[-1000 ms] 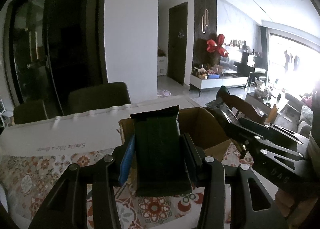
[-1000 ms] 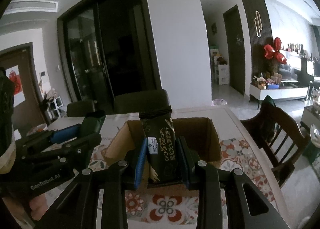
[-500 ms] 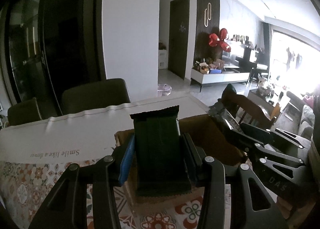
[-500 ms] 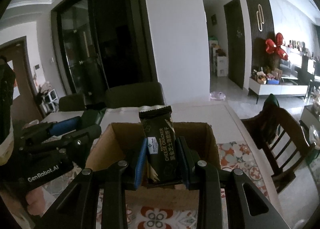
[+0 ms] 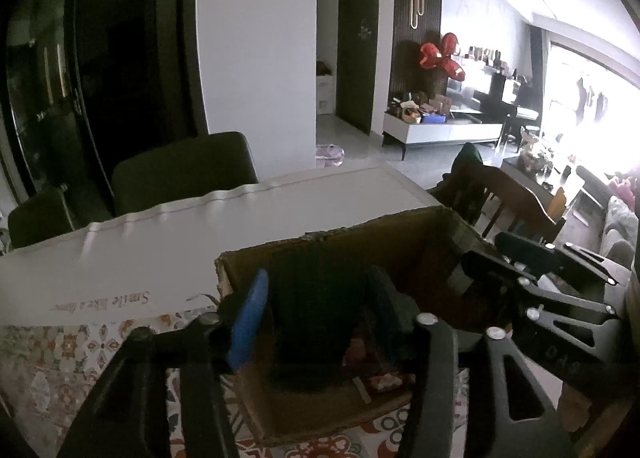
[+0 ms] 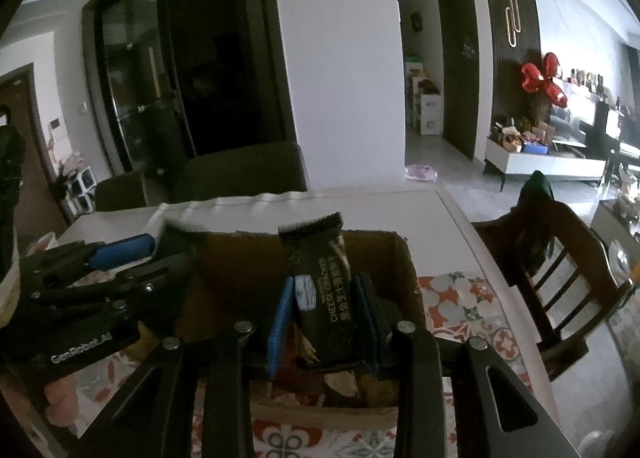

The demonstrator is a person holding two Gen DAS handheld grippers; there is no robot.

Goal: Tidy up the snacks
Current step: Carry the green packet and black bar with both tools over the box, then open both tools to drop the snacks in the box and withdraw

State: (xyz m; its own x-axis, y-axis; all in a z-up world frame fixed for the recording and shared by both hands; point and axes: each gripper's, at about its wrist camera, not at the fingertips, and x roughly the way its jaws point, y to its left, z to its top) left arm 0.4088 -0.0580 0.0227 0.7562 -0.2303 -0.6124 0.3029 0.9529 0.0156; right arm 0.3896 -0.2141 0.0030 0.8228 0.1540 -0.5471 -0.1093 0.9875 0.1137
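Observation:
An open brown cardboard box (image 5: 420, 234) stands on the patterned tablecloth; it also shows in the right wrist view (image 6: 404, 266). My left gripper (image 5: 320, 306) is shut on a dark snack packet (image 5: 316, 322) and holds it down inside the box. My right gripper (image 6: 324, 314) is shut on a black cheese cracker packet (image 6: 324, 278), upright, over the box's near side. The right gripper shows at the right of the left wrist view (image 5: 560, 298). The left gripper shows at the left of the right wrist view (image 6: 100, 270). Some wrapped snacks lie on the box floor (image 5: 384, 382).
A white runner with writing (image 5: 160, 242) covers the far part of the table. Dark chairs (image 5: 180, 173) stand behind the table and a wooden chair (image 6: 560, 258) to its right. A white wall pillar is beyond.
Both grippers have moved forward and down with their packets. The left packet now sits low inside the box; the right packet has come over the box's near side.

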